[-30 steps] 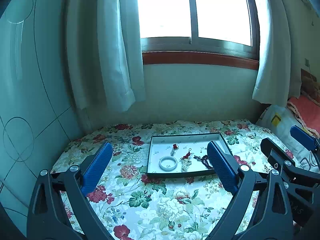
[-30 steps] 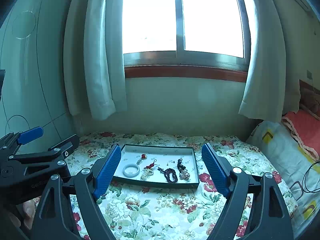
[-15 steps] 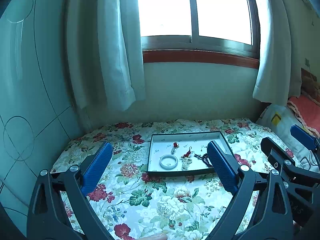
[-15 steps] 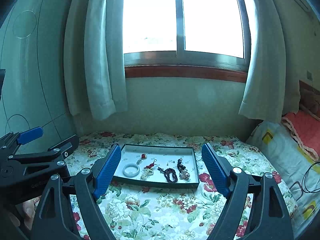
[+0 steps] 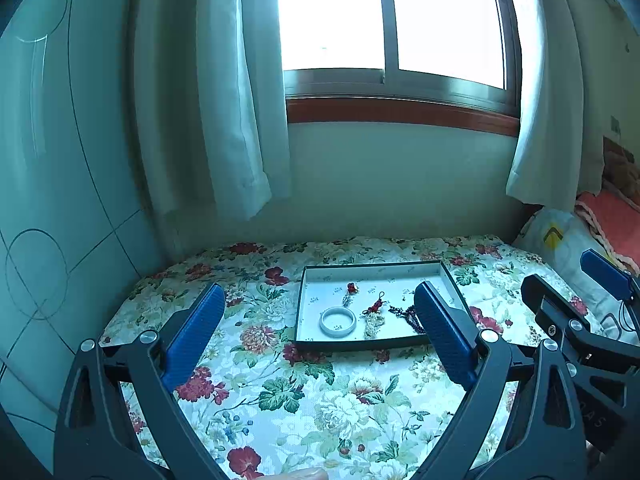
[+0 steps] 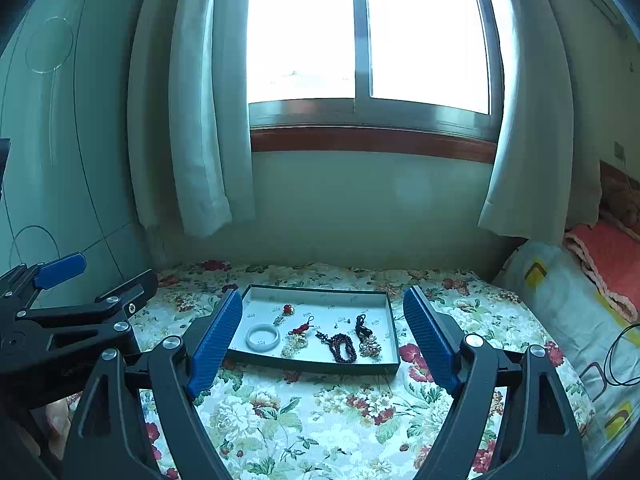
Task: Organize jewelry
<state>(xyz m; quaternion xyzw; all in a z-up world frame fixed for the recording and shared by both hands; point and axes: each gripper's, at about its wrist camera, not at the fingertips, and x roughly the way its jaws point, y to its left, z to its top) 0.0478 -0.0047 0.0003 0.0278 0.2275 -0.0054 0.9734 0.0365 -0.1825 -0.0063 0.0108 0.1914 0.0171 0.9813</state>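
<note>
A shallow dark-rimmed tray (image 6: pixel 394 330) (image 5: pixel 301 308) with a white floor lies on the flowered bedspread (image 6: pixel 320 412). In it lie a pale bangle (image 6: pixel 262 337) (image 5: pixel 338 321), a small red charm (image 6: pixel 287 309), a red knotted pendant (image 6: pixel 302 327), a dark bead bracelet (image 6: pixel 343 348), a pale bead cluster (image 6: pixel 370 346) and a black cord piece (image 6: pixel 361 326). My right gripper (image 6: pixel 322 336) hovers in front of the tray, open, nothing between its blue pads. My left gripper (image 5: pixel 318 336) is open too, short of the tray's near left corner.
A wall with a window and white curtains (image 6: pixel 208 128) stands behind the bed. Pillows and an orange blanket (image 6: pixel 608 256) lie at the right, a black cable (image 6: pixel 618 356) beside them. A glossy wardrobe panel (image 5: pixel 48 184) closes the left side.
</note>
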